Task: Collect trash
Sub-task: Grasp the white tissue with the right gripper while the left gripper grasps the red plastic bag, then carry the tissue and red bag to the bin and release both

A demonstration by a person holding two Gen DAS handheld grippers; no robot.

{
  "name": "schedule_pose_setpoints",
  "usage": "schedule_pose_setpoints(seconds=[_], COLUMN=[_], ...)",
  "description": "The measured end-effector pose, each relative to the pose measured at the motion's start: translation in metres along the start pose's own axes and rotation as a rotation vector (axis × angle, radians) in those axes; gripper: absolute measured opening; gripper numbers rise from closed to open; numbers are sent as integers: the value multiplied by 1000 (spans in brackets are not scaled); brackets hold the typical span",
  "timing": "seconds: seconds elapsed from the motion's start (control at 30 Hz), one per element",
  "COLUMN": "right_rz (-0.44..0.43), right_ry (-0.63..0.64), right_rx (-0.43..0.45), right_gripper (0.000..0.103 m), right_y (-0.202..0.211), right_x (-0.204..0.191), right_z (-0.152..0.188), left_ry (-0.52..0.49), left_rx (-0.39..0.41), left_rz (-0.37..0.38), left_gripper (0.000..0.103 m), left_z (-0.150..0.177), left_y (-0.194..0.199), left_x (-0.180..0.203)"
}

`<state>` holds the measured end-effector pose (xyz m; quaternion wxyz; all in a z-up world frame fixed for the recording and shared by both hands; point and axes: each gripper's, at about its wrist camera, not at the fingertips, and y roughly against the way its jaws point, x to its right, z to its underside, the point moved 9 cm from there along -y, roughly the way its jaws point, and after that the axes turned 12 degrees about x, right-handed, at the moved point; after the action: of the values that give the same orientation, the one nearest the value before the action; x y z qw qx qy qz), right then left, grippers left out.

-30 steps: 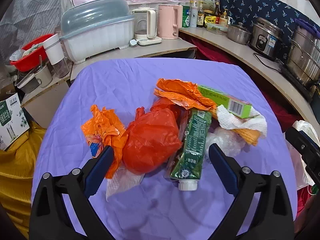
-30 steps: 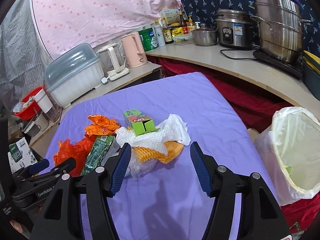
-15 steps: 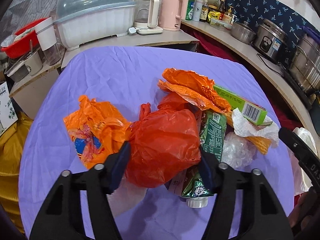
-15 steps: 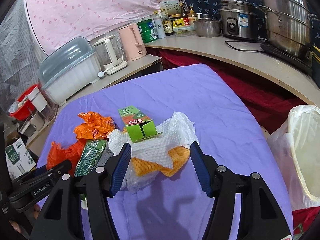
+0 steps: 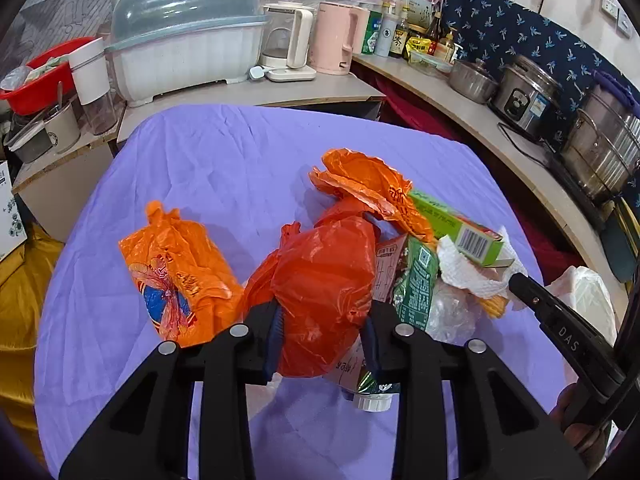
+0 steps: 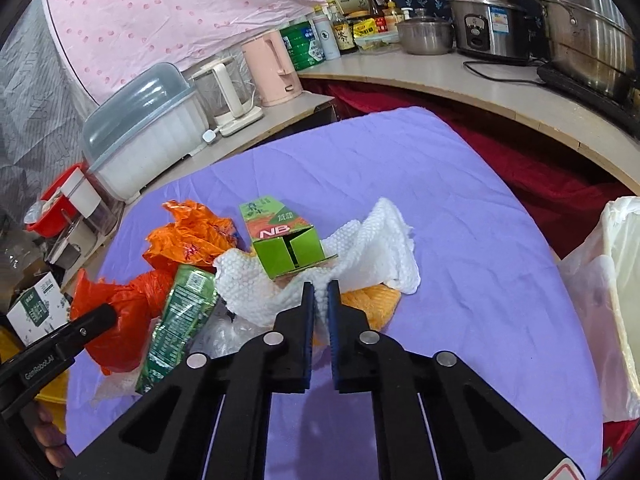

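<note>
A heap of trash lies on the purple tablecloth (image 5: 224,160). My left gripper (image 5: 322,314) is closing its jaws, and both pads press into the red plastic bag (image 5: 324,264) between them. My right gripper (image 6: 320,288) is shut, pinching a fold of the white paper towel (image 6: 384,240). A green carton (image 6: 284,236) rests on that towel. Beside these lie a printed orange bag (image 5: 176,276), a crumpled orange wrapper (image 5: 368,184), a green pouch with a white cap (image 5: 416,284) and some clear plastic (image 5: 448,312).
A bin lined with a white bag (image 6: 624,280) stands off the table's right edge. Behind the table runs a counter with a covered dish rack (image 5: 184,52), kettles (image 5: 332,40) and steel pots (image 5: 600,152). A red basin (image 5: 36,80) sits far left.
The left jaws have come in from wide apart and now squeeze the red bag. The right gripper moved down onto the pile and shut on the paper towel.
</note>
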<state>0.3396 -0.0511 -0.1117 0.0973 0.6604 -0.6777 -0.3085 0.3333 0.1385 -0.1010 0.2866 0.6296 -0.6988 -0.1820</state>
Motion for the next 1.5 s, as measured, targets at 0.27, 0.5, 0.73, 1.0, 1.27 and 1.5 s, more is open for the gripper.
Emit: schedule_pose_setpoints(seconds=[0.27, 0.5, 0.73, 1.0, 1.27, 1.5], right_rz=[-12, -18, 5, 58, 136, 215], right_ry=[8, -5, -25, -63, -107, -153], right_rx=[93, 201, 288, 355, 396, 418], right_gripper=[3, 3, 3, 3, 3, 3], right_y=[42, 93, 140, 186, 225, 252], right_x=[-3, 1, 23, 63, 116, 174], right_z=[-30, -60, -84, -93, -92, -88], left_ry=[4, -5, -26, -77, -155, -239], left_rx=[57, 108, 135, 150, 139, 117], left_rz=[32, 66, 108, 180, 274, 341], left_gripper=[29, 29, 29, 29, 29, 29], left_z=[-17, -28, -32, -28, -12, 7], left_y=[29, 62, 89, 111, 124, 124], left_x=[12, 31, 56, 106, 176, 241])
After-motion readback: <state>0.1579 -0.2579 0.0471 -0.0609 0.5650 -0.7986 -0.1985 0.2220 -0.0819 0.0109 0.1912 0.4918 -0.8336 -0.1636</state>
